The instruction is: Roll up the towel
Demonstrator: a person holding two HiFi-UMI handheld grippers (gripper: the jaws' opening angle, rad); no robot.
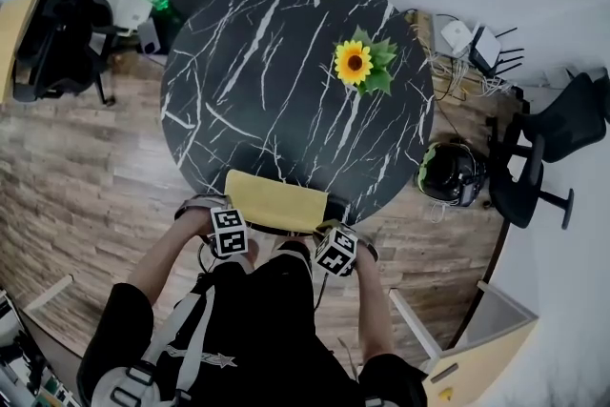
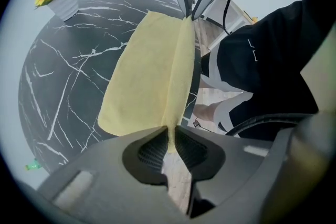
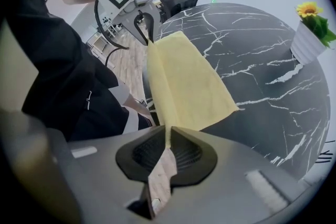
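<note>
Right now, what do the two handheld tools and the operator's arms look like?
Left tool and right tool: grey moulded bodies, black ribbed pads, each topped by a white cube with black square markers; a black cable loops off each. Operator wears a black short-sleeved shirt and grey harness straps.

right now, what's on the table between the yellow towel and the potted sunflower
Nothing: in the head view only bare black marble tabletop lies between the yellow towel at the near edge and the potted sunflower.

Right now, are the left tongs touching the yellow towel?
Touching. The left gripper view shows the left tongs closed on an edge of the yellow towel, the cloth pinched between the pads.
</note>
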